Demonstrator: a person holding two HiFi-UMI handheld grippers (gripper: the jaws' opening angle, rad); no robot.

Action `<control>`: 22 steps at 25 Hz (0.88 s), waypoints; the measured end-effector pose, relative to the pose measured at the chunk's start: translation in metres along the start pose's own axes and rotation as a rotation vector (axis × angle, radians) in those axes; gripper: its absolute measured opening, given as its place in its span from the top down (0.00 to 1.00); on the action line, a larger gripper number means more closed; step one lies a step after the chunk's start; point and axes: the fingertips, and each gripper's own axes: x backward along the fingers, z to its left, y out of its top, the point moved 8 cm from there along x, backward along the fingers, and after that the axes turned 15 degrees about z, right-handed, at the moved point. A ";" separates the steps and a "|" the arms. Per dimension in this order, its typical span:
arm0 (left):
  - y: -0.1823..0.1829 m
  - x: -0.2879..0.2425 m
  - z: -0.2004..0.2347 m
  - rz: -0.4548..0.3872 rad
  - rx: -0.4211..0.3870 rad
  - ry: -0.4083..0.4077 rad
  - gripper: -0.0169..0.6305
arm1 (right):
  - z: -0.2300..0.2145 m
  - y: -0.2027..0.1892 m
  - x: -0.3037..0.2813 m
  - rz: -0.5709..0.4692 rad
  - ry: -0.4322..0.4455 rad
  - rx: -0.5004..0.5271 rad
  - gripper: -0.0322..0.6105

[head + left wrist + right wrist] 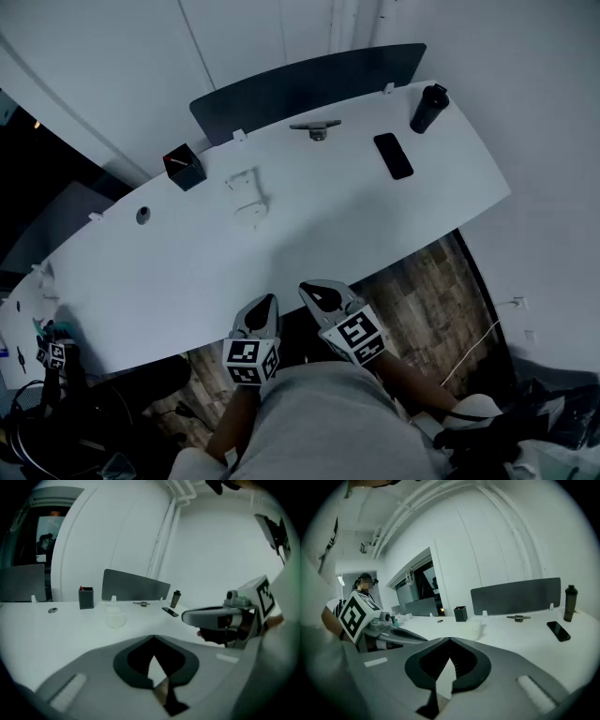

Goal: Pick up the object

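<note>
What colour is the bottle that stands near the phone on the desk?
Black, lid included. The bottle shows best in the head view.

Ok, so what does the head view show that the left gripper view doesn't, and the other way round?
Only the head view: the wooden floor, the person's lap, and the left gripper seen whole from above, marker cube included.
Only the left gripper view: that gripper's jaws close up, shut with nothing between them, plus pipework high on the wall.
Both: the white desk, black box, phone, dark bottle, grey divider panel and the right gripper.
</note>
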 end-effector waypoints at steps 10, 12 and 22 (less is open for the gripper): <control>0.032 -0.024 0.038 0.035 0.006 0.099 0.97 | -0.052 0.025 -0.048 0.061 0.065 -0.001 0.95; 0.036 -0.030 0.050 0.041 0.020 0.094 0.97 | -0.053 0.032 -0.057 0.070 0.071 0.006 0.95; 0.073 -0.063 0.117 0.051 -0.056 0.006 0.97 | -0.058 0.074 -0.098 0.210 -0.044 0.196 0.95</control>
